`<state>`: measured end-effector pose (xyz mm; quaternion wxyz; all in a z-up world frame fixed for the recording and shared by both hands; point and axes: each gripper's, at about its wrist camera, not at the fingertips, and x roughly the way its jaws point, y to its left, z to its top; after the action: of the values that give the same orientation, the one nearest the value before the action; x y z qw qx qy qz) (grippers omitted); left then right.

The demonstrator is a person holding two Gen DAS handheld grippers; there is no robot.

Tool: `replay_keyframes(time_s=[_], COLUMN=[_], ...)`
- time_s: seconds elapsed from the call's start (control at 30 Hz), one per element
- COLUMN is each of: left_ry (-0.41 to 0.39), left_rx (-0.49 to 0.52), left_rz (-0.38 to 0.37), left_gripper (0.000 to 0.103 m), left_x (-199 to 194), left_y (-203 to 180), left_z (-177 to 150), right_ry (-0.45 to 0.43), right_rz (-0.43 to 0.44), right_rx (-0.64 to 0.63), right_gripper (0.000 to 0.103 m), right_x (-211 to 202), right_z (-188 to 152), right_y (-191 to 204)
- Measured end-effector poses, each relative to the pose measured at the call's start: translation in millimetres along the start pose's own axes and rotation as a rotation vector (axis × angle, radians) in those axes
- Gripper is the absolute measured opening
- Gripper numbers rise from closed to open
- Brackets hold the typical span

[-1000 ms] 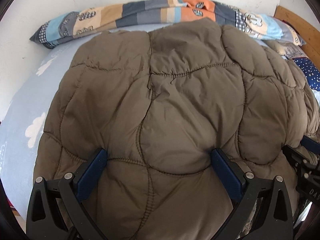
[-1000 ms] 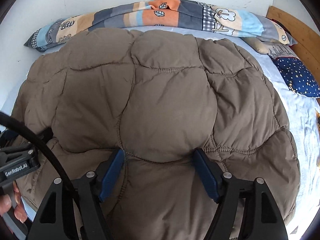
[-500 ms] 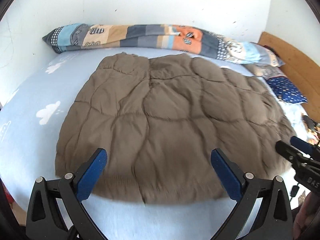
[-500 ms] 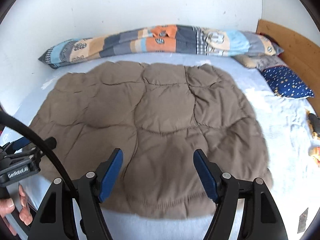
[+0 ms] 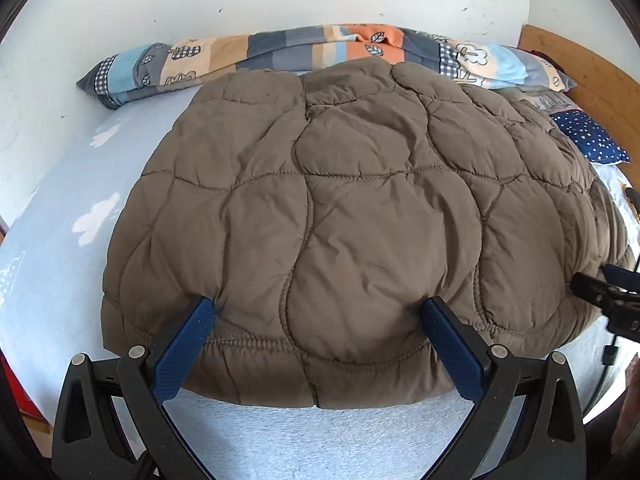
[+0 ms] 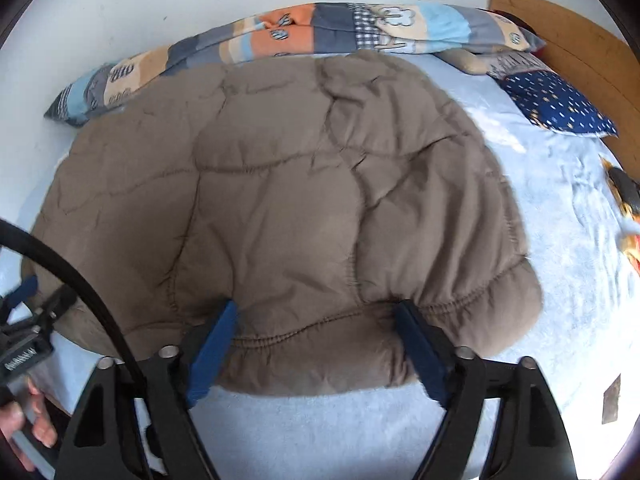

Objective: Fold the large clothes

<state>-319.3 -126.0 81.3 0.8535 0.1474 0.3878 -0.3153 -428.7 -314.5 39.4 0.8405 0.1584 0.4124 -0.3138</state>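
A brown quilted jacket [image 5: 360, 208] lies spread flat on the light blue bed sheet [image 5: 64, 264], its hem toward me. My left gripper [image 5: 318, 304] is open, its blue pads [image 5: 188, 344] standing either side of the hem's left part without squeezing it. My right gripper [image 6: 316, 307] is over the hem's right part [image 6: 312, 336]; its jaws are opening, with puffy fabric bulging between them, not pinched. The jacket [image 6: 280, 200] fills the right wrist view. Each gripper shows at the other view's edge: the right gripper [image 5: 612, 300] and the left gripper [image 6: 28, 320], held by a hand [image 6: 24, 428].
A patchwork bolster [image 5: 320, 48] runs along the white wall behind the jacket. A navy starred pillow [image 6: 556, 100] and a wooden headboard [image 6: 568, 36] are at the right. An orange and dark toy [image 6: 628, 200] lies at the right edge. A black cable [image 6: 88, 304] crosses the left.
Half a second ago both grippers were pulled back from the flat jacket. Both have since moved forward, so the hem is between their fingers again. The right jaws stand slightly wider.
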Motion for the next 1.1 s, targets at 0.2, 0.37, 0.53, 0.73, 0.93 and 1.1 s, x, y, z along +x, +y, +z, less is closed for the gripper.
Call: replay_keyframes(time_s=[0.2,0.37,0.53,0.73,0.93,1.1], left_ry=[-0.125,-0.23,-0.188,-0.184,-0.16,-0.091], left_rx=[-0.037,-0.022,0.004,0.08,0.138,0.103], left_rz=[-0.033,0.028,0.021,-0.015,-0.006,0.02], left_gripper=[0.103,0.103,0.103,0.103,0.103,0.103], left_x=[-48.2,-107.9,-134.8,-139.2,-128.4,-111.4], left_y=[7.4,-5.5,-15.6,-33.3,-40.9,-33.3], left_z=[5.5,6.5,-17.9,-28.5,-28.3,-17.5], right_ry=[-0.095,-0.234,-0.346,-0.408,-0.305,-0.309], right_rz=[-0.009,-0.007,-0.012,-0.032,-0.035,-0.044], right_rx=[-0.024,-0.015,-0.045,-0.113,-0.109,-0.109], right_gripper=[0.089,0.089,0.094,0.103,0.103,0.103], right_x=[-22.1,-69.0,-115.6,-131.5,-101.4,-96.3], right_z=[-3.3,-16.4,-49.0,-68.1,-62.2,-62.7], right_y=[4.9,8.3,22.9,37.4,40.3,43.7])
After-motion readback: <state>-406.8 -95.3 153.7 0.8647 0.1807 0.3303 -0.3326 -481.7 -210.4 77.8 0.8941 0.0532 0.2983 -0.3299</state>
